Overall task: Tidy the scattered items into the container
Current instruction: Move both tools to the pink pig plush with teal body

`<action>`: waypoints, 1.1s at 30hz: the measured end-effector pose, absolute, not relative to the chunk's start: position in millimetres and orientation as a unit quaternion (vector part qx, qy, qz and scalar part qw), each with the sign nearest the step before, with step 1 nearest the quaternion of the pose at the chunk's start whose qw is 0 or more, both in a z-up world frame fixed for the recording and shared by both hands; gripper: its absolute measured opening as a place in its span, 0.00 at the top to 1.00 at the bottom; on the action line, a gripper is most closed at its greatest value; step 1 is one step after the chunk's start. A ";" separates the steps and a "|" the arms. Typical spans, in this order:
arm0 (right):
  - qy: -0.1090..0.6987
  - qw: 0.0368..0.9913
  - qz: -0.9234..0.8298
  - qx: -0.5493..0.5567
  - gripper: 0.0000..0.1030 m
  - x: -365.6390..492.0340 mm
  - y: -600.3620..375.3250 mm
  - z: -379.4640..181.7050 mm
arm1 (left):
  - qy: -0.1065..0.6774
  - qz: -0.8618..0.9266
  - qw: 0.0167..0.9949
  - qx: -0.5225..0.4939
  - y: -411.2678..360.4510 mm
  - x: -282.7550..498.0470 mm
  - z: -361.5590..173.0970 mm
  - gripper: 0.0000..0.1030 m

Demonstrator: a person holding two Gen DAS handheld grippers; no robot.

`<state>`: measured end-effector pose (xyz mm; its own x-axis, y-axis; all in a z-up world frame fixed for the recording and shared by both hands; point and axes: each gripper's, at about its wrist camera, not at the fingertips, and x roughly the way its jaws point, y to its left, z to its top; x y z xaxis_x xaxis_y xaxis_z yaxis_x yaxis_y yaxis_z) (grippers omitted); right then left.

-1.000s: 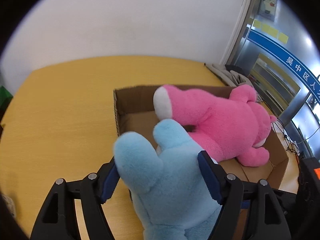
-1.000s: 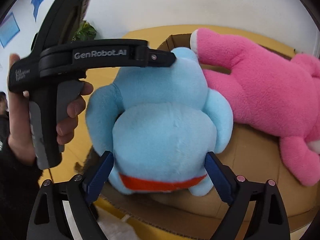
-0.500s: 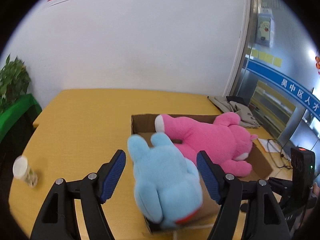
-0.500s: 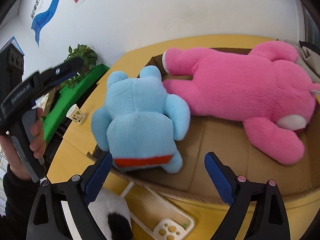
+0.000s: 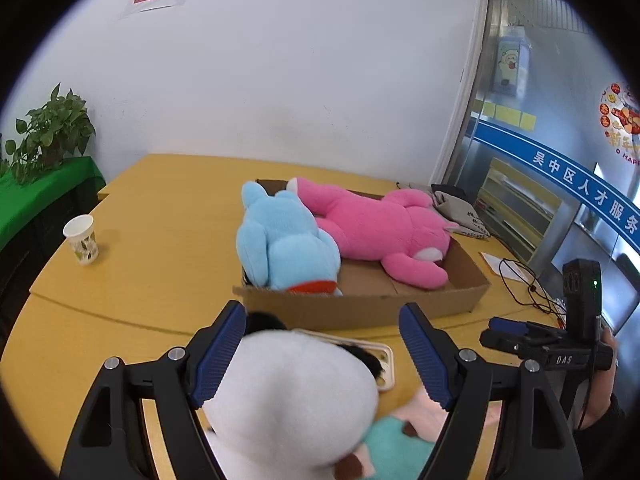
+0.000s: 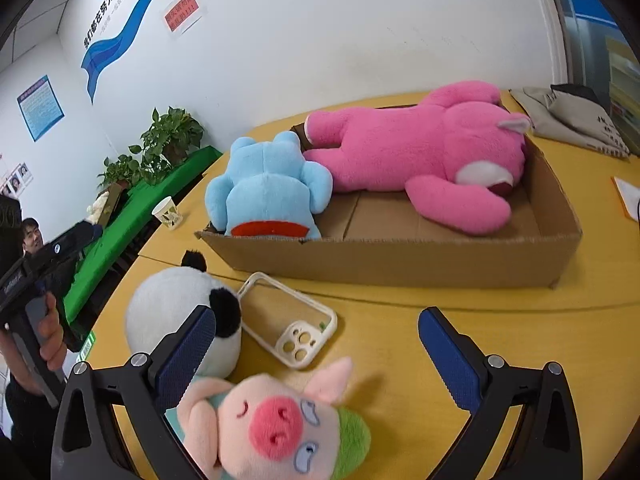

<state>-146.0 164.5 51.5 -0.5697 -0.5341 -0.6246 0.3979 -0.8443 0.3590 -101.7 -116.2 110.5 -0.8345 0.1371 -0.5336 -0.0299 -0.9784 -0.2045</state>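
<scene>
A cardboard box (image 6: 400,264) stands on the yellow table (image 5: 160,248). Inside it lie two plush toys: a blue plush (image 6: 268,188) at the left end, head down against the near wall, and a pink plush bear (image 6: 420,152) stretched along the far side. The two touch each other.

On the table in front of the box, three items are outside it: a white panda plush (image 6: 176,320), a clear phone case (image 6: 288,320) just beside it, and a pink pig plush (image 6: 272,420) nearest to the camera.

The left gripper (image 5: 320,356) hangs over the panda plush with its jaws opening; the pads do not press on the toy. The right gripper (image 6: 316,356) is above the pig plush, its jaws opening wide and grasping nothing.

A paper cup (image 5: 82,240) stands well apart at the left side of the table.
</scene>
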 end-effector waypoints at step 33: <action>-0.102 0.216 -0.885 0.400 0.00 -89.1 215.7 8.5 | -0.076 0.942 0.067 -0.319 -31.7 -69.1 56.7 0.23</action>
